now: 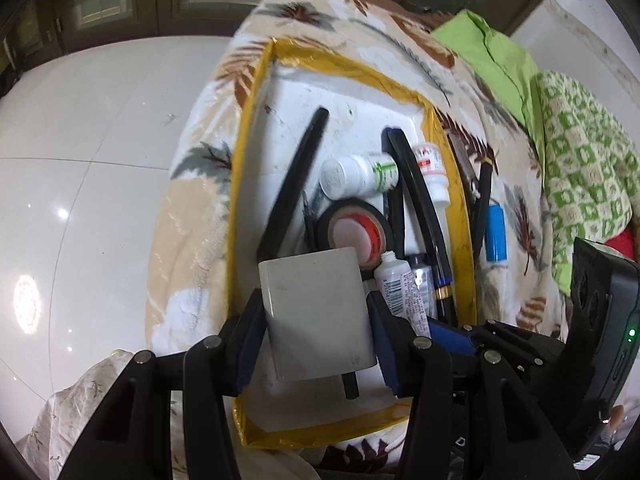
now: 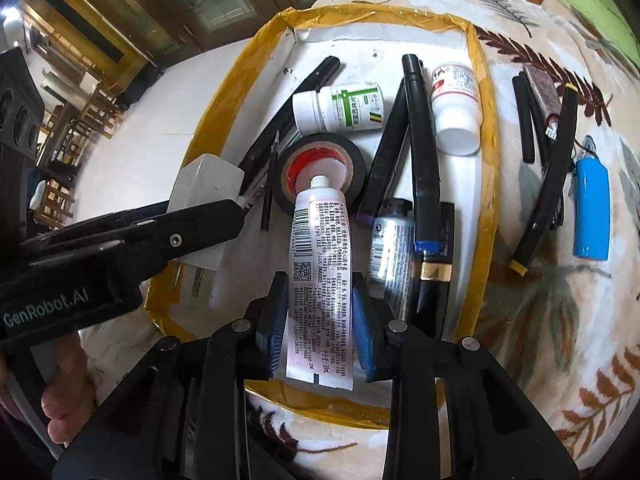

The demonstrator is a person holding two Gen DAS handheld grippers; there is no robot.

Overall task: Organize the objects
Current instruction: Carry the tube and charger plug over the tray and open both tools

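Note:
A white box with yellow-taped rim point(image 1: 242, 184) point(image 2: 482, 128) lies on a leaf-patterned blanket. My left gripper point(image 1: 316, 320) is shut on a white plug adapter point(image 1: 316, 312), held over the box's near end; it also shows in the right wrist view point(image 2: 204, 184). My right gripper point(image 2: 320, 316) is shut on a white printed tube point(image 2: 322, 276), held over the box; the tube also shows in the left wrist view point(image 1: 400, 292). Inside lie a black tape roll point(image 2: 320, 172), two white bottles point(image 2: 340, 108) point(image 2: 456, 108), black markers point(image 2: 420, 152) and a silver tube point(image 2: 390, 248).
On the blanket right of the box lie a blue lighter point(image 2: 591, 216), black markers point(image 2: 548, 184) and a short black stick point(image 2: 524, 120). Green bedding point(image 1: 496, 60) is beyond. A glossy tiled floor point(image 1: 100, 160) lies left of the bed.

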